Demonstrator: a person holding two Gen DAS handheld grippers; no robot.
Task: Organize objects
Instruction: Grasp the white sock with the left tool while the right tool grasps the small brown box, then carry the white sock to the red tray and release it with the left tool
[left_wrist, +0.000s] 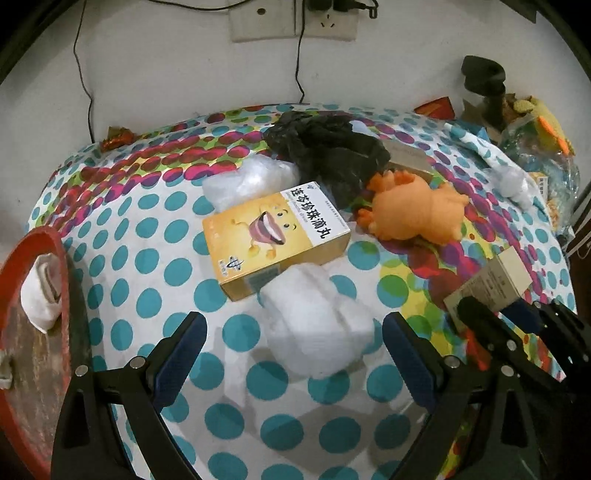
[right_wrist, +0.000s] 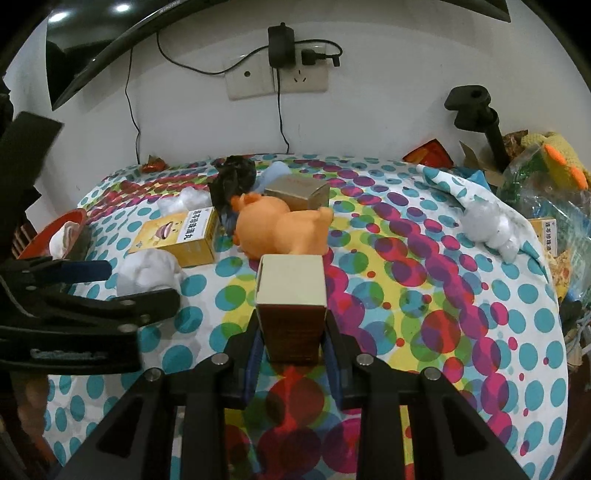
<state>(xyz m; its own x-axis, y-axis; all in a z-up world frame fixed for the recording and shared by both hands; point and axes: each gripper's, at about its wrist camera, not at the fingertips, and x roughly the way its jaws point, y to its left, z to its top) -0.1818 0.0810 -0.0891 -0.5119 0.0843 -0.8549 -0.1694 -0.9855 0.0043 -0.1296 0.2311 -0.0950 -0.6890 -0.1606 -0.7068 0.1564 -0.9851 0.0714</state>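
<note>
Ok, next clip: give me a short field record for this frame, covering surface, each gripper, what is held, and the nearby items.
surface: dotted tablecloth
right gripper: shut on small tan box
left gripper: open, nothing held, white crumpled wad lies between its fingers
yellow medicine box: flat on cloth, just beyond the wad
orange plush toy: lying beside black plastic bag
red bowl: at the left edge, white cloth inside
</note>
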